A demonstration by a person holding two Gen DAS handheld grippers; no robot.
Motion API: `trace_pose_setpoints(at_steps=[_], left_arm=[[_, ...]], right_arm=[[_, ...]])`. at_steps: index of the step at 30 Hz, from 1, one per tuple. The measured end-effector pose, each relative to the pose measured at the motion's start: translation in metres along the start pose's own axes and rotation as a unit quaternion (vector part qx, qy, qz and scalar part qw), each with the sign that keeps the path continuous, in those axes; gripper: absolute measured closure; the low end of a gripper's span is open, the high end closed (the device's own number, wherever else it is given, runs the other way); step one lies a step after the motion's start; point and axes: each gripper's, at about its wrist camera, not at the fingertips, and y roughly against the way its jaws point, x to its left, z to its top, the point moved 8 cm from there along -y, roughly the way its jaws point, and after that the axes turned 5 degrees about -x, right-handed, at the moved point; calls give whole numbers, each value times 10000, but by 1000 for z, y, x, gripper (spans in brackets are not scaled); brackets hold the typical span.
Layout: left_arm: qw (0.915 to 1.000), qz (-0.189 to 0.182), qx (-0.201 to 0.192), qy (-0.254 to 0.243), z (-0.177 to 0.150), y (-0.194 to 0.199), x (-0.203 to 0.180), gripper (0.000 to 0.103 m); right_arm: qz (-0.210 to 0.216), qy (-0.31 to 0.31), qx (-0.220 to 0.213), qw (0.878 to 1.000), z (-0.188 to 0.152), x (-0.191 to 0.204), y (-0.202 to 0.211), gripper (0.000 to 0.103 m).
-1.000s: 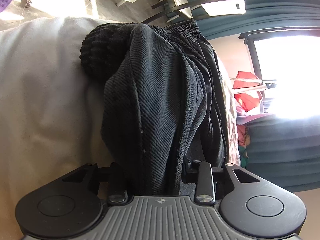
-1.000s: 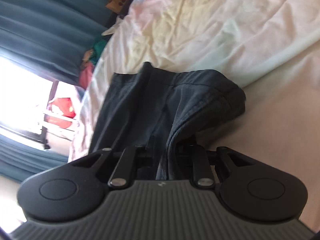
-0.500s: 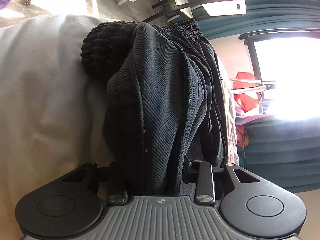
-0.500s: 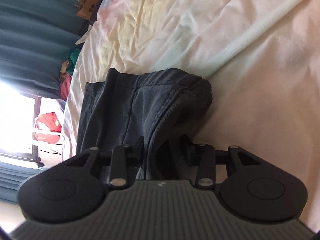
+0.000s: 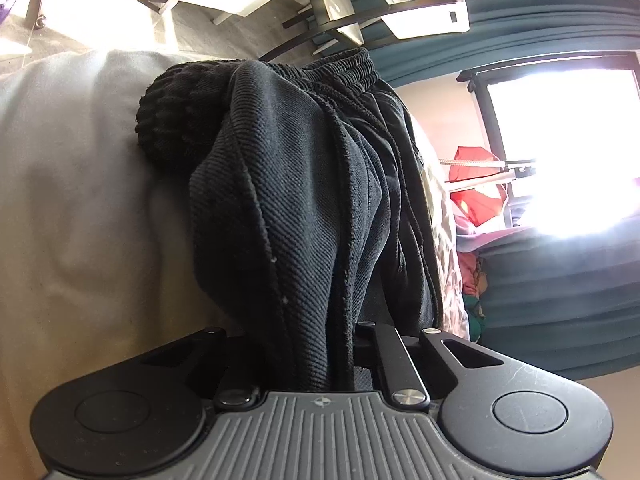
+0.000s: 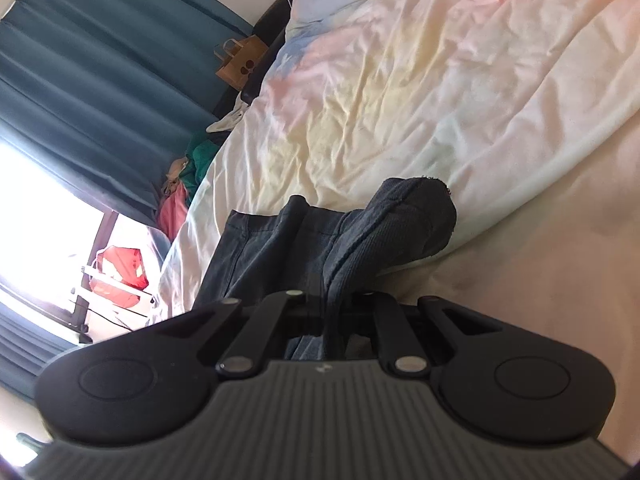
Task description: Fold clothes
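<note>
A pair of dark grey-black corduroy trousers [image 5: 304, 200] lies on a pale bed sheet [image 5: 72, 208]. Its ribbed waistband [image 5: 344, 68] is at the far end in the left wrist view. My left gripper [image 5: 312, 344] is shut on a thick bunch of the fabric, which hides the fingertips. In the right wrist view the same trousers [image 6: 320, 240] run away from the camera, with a folded hem end [image 6: 420, 208] raised. My right gripper [image 6: 332, 312] is shut on a fold of that cloth.
A wrinkled pastel duvet [image 6: 420, 80] covers the bed beyond the trousers. Teal curtains [image 6: 100, 80] and a bright window [image 5: 568, 152] stand to the side. A red object [image 5: 476, 184] sits by the window. A paper bag [image 6: 240, 66] and a clothes pile [image 6: 188, 176] lie past the bed.
My right gripper has lifted and tilted, drawing the hem end up and nearer, so more duvet shows. The left gripper keeps its hold and has shifted only slightly.
</note>
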Motion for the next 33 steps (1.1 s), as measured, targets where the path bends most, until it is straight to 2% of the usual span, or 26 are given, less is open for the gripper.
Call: trace_pose_setpoints(at_steps=[5, 12, 15, 18, 20, 26, 29, 33], left_arm=[[9991, -10, -308, -301, 7, 10, -12, 94], [9934, -383, -889, -620, 10, 26, -49, 95], [9932, -549, -981, -287, 21, 20, -77, 95], [9934, -651, -933, 134, 46, 3, -111, 95], [9945, -553, -881, 158, 69, -20, -149, 95], [9933, -2, -1060, -462, 116, -130, -226, 95], [9922, 419, -1008, -600, 133, -201, -243, 95], [9876, 1007, -766, -929, 140, -273, -237, 91]], right_arm=[[-54, 131, -28, 9999, 0, 2, 1, 95], [128, 178, -282, 9994, 5, 14, 16, 95], [185, -63, -326, 9993, 11, 27, 18, 95], [125, -82, -255, 9996, 20, 57, -1, 95], [112, 42, -223, 9997, 24, 87, -26, 95], [-101, 823, -314, 9961, 23, 186, -132, 95], [-402, 1316, -300, 9900, 9, 212, -194, 95], [-723, 1891, -200, 9791, -16, 211, -261, 95]])
